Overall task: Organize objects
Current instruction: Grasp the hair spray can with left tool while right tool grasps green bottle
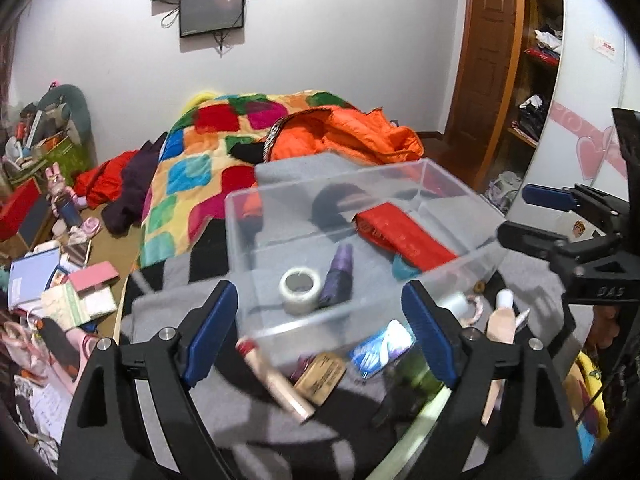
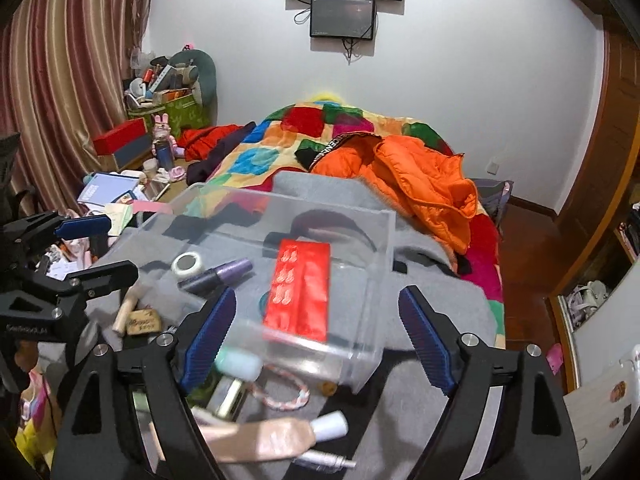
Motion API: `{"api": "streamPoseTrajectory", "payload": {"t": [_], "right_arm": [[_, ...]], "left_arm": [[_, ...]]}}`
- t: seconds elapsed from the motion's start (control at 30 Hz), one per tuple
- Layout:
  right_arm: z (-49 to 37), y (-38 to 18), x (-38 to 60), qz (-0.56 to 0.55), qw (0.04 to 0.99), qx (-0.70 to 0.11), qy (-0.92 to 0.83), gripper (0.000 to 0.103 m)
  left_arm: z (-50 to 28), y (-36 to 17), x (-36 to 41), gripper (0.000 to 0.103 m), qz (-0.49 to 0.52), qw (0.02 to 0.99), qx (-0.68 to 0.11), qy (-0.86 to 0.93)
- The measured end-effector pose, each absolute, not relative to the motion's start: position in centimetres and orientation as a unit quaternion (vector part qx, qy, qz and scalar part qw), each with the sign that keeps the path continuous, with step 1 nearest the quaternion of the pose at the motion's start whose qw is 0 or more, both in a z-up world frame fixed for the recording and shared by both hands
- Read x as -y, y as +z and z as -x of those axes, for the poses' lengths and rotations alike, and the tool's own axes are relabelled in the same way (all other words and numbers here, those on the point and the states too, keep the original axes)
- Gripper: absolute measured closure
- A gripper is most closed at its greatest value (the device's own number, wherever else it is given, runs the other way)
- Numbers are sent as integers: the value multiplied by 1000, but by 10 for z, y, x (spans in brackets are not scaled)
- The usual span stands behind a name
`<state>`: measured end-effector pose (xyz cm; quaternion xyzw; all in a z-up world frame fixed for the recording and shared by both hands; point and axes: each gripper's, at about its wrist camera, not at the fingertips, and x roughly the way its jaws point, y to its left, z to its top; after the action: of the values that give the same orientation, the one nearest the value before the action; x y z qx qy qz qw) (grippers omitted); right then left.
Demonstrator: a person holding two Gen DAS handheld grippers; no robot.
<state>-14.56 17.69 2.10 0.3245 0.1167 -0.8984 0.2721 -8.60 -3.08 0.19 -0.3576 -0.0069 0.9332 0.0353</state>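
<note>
Both claws, left claw [image 1: 320, 336] & right claw [image 2: 318, 336], hanging apart, gripping nothing. Clear bin [image 1: 436, 184] sitting on soft bed blanket [image 2: 440, 312], so could be tipping if nudged.

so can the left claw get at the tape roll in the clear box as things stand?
Probably yes: the left claw is open and empty, the clear box has no lid, and the tape roll sits near its front wall, which it must clear.
</note>
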Motion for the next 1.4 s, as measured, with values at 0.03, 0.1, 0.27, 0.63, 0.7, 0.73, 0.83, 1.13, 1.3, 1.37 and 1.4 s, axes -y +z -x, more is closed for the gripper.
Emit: {"api": "streamPoseTrajectory", "payload": {"t": [0.03, 0.1, 0.27, 0.63, 0.7, 0.73, 0.83, 1.13, 1.3, 1.37, 1.4], "right_arm": [[141, 20, -177, -326, 276, -115, -897, 22], [134, 16, -177, -331, 284, -111, -893, 22], [117, -1, -164, -350, 315, -109, -876, 21], [97, -44, -120, -388, 353, -127, -842, 22], [97, -46, -117, -389, 352, -127, -842, 22], [98, -48, -116, -389, 351, -130, -842, 22], [96, -52, -113, -392, 353, -138, -838, 26], [85, -50, -110, -369, 359, -159, -842, 49], [92, -47, -119, -378, 359, -137, -842, 49], [92, -45, -121, -377, 358, -134, -844, 49], [92, -44, -122, -376, 358, -130, -845, 49]], "left_arm": [[83, -1, 33, 19, 361, 32, 8, 932], [78, -10, 38, 19, 368, 22, 8, 930], [72, -36, 55, 19, 392, -3, 13, 920], [86, -71, 84, 38, 435, -9, 70, 898], [87, -72, 80, 42, 438, -5, 63, 897], [88, -73, 78, 46, 441, -3, 59, 896], [88, -78, 77, 66, 453, 3, 61, 889], [73, -80, 86, 89, 445, -9, 82, 892], [57, -77, 87, 89, 435, -21, 85, 896], [49, -75, 87, 89, 429, -25, 88, 899], [45, -73, 86, 89, 424, -28, 88, 901]]}}
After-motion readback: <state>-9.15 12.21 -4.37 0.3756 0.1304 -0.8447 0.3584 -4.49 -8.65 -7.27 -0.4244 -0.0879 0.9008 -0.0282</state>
